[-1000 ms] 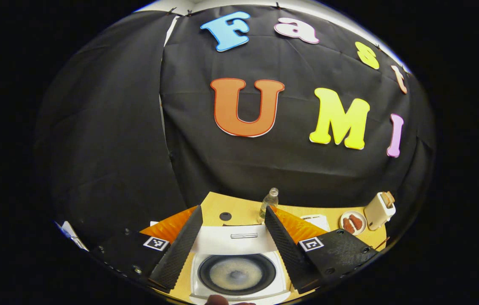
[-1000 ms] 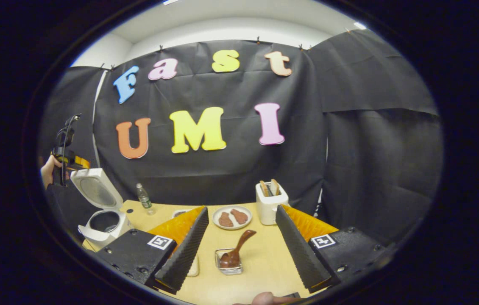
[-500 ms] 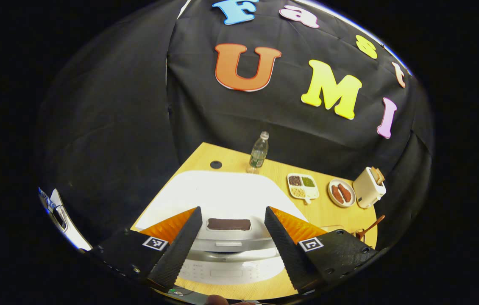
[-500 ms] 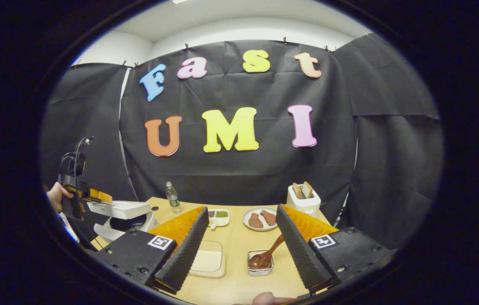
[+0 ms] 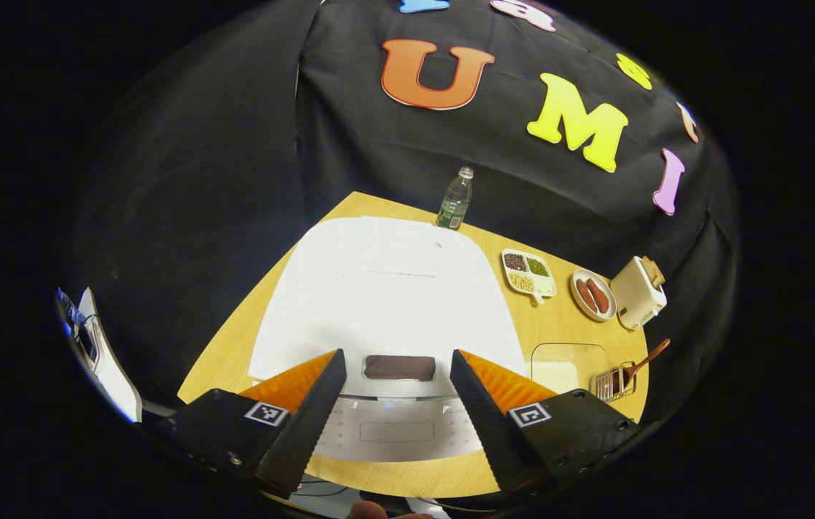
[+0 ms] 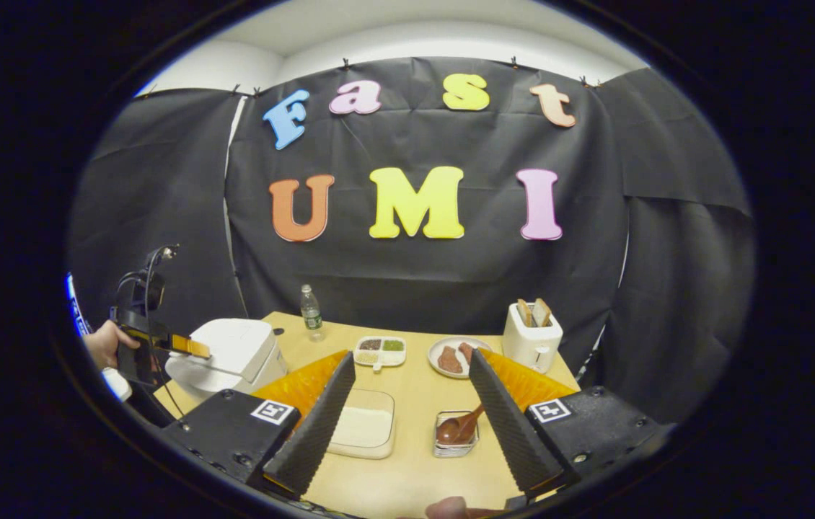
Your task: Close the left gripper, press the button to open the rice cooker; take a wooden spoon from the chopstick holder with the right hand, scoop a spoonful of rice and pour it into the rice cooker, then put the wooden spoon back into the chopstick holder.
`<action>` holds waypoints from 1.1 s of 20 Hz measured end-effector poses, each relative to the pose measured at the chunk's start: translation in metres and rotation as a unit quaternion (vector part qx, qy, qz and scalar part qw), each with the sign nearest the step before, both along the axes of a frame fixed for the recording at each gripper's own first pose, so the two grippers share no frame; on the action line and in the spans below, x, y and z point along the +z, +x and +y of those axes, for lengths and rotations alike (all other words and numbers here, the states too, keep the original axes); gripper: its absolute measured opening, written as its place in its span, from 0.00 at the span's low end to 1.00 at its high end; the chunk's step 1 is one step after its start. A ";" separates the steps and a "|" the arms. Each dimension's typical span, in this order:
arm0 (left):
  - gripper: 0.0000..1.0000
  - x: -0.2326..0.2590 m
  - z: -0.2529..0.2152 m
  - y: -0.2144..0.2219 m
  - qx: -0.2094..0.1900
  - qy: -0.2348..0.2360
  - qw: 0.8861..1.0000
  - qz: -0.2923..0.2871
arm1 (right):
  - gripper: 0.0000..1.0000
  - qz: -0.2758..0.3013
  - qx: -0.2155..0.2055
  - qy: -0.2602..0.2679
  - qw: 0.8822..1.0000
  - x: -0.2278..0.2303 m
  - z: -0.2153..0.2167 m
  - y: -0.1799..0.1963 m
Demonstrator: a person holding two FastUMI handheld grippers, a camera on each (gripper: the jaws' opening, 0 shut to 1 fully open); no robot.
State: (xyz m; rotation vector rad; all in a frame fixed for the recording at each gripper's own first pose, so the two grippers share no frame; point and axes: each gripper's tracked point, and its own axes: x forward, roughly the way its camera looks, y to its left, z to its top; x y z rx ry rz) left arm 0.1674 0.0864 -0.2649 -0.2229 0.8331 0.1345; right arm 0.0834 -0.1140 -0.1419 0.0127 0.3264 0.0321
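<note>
- Where the left gripper (image 5: 393, 414) looks down its own fingers, the white rice cooker (image 5: 386, 288) sits directly below with its lid shut; the dark latch panel at the lid's front edge lies between the fingers, which stand spread apart with nothing between them.
- From the right gripper view, the left gripper (image 6: 187, 347) hangs over the rice cooker (image 6: 234, 353) at the table's left end, a hand (image 6: 108, 342) holding it. Whether it touches the lid cannot be told at this size.
- Right gripper (image 6: 411, 432): fingers wide apart, empty, above the wooden table (image 6: 407, 476).
- Wooden spoon (image 6: 459, 429) stands bowl-down in the clear chopstick holder (image 6: 454, 450), handle tilted up to the right, just inside the right finger.
- Shallow tray of rice (image 6: 364, 431) lies just left of the holder, near the left finger.
- Farther back: water bottle (image 6: 311, 311), divided dish of grains (image 6: 379, 349), plate with two brown pieces (image 6: 454, 357), white toaster (image 6: 532, 340) with bread in its slots.
</note>
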 end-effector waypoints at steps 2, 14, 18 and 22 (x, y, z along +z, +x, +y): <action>0.96 -0.004 0.001 -0.001 -0.001 0.010 1.000 0.007 | 0.99 0.001 0.006 0.002 1.000 -0.003 0.004 0.006; 0.98 -0.018 0.001 -0.001 0.002 0.073 0.997 0.016 | 0.99 -0.049 0.095 0.012 0.994 0.005 0.039 0.055; 0.99 -0.019 0.000 0.000 -0.002 0.083 0.996 0.015 | 1.00 -0.028 0.132 0.043 0.990 -0.019 0.050 0.068; 0.99 -0.017 0.000 0.002 0.014 0.079 0.997 0.019 | 1.00 -0.004 0.121 0.082 0.989 -0.042 0.038 0.079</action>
